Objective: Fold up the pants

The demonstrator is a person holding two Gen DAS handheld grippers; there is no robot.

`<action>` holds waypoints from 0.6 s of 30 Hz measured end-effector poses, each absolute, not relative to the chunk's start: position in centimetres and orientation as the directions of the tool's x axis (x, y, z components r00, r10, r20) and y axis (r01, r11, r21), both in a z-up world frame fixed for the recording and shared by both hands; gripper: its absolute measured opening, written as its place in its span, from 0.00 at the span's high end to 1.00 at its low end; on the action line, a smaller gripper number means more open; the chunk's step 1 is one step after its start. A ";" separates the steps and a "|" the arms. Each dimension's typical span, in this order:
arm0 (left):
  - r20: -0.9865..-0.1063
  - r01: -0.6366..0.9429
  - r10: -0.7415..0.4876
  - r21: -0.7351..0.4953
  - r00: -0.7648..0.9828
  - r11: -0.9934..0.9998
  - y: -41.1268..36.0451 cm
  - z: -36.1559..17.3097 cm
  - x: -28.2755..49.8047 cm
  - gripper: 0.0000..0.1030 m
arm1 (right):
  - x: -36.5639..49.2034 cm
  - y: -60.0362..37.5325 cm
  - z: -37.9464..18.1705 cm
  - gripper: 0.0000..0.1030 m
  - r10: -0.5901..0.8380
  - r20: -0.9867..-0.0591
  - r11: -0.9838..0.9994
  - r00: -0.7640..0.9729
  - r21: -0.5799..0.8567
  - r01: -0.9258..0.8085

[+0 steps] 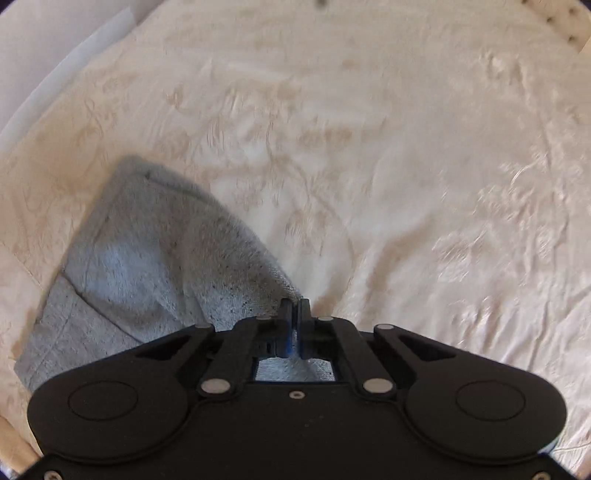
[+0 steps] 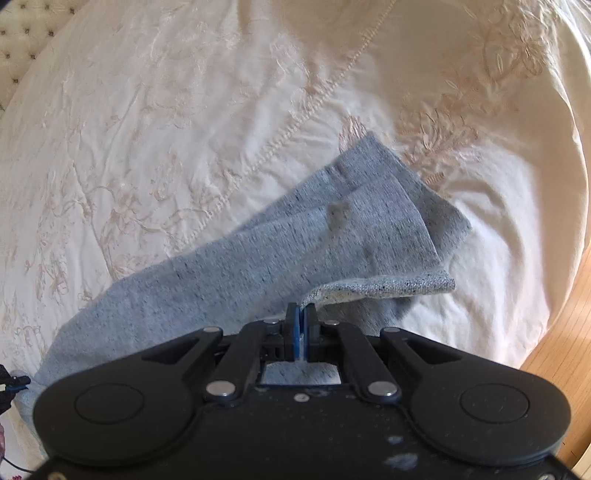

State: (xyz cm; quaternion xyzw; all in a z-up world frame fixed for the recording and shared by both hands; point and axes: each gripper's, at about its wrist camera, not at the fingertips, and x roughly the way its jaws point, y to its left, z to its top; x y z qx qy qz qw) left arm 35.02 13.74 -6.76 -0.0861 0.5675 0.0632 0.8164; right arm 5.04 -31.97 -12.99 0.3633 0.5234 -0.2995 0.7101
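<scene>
1. Left wrist view: the left hand-held gripper [image 1: 294, 308] has its jaws pinched together on a fold of the grey pants [image 1: 155, 266], with the fabric caught between the blue pads and showing again through the opening behind them.
2. From that pinch the pants drop away to the left and down, fleecy inner side up, onto the bed [image 1: 406, 166]; a flatter panel with a seam lies at the lower left.
3. The bedspread is cream with embroidered flowers, wrinkled to the right. A tufted headboard [image 1: 565, 22] shows at the top right corner.
4. Right wrist view: the right hand-held gripper [image 2: 302, 314] is likewise clamped on an edge of the pants [image 2: 258, 258], a thin strip of cloth held between its pads.
5. Just right of the fingers, a hem is turned over, its speckled underside showing. The rest of the cloth spreads up to the right and down to the left over the bedspread [image 2: 147, 129].
6. A stitched seam runs diagonally across the cover. Wooden floor [image 2: 569, 332] shows past the bed's right edge.
</scene>
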 end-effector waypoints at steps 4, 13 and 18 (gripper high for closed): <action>-0.853 -0.206 -0.087 -0.221 0.515 0.953 16.4 -0.4 31.2 0.98 | 8.4 -32.5 -7.4 0.98 -0.106 -0.877 0.642 0.468 0.299 0.706; -0.954 -0.328 -0.059 -0.159 0.295 0.931 20.5 -7.0 20.7 0.97 | 5.0 -34.6 -5.4 0.98 -0.095 -0.829 0.600 0.551 0.395 0.696; -0.989 -0.350 0.001 -0.051 0.147 0.935 19.7 -13.4 18.5 0.98 | 2.5 -34.9 -14.4 0.98 -0.051 -0.947 0.520 0.317 0.246 0.818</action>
